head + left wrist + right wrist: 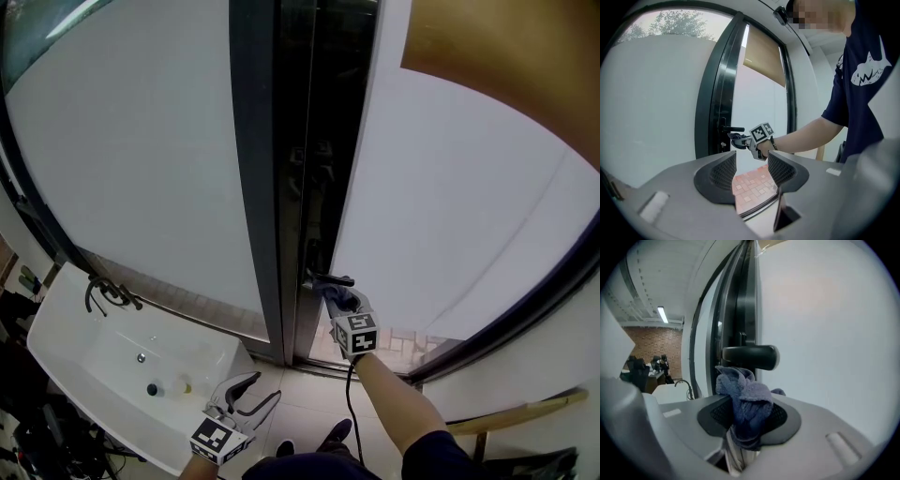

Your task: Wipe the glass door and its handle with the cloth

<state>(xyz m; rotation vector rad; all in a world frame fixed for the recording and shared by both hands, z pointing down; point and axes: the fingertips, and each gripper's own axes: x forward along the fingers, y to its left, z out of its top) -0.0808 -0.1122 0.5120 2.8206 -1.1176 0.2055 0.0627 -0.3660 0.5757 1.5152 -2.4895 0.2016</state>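
Here, left tool [751, 171]: held low, well back from the door; jaws wide apart, nothing between them; brick paving and the door's lower edge show through the gap
Sink [84, 319]: white, on the person's left, just beside the left tool; a dark faucet [108, 292] stands at its far rim
Right tool [339, 302]: reached forward on an outstretched arm; jaws closed on the cloth
Cloth [745, 392]: blue-grey and bunched; its lower part is pinched between the right tool's jaws; its top rises to meet the underside of the handle
Handle [750, 357]: black lever, lying level, sticking out from the dark door frame [258, 187]
Glass door [450, 216]: pale, milky pane to the right of the handle; a second pale pane stands left of the frame
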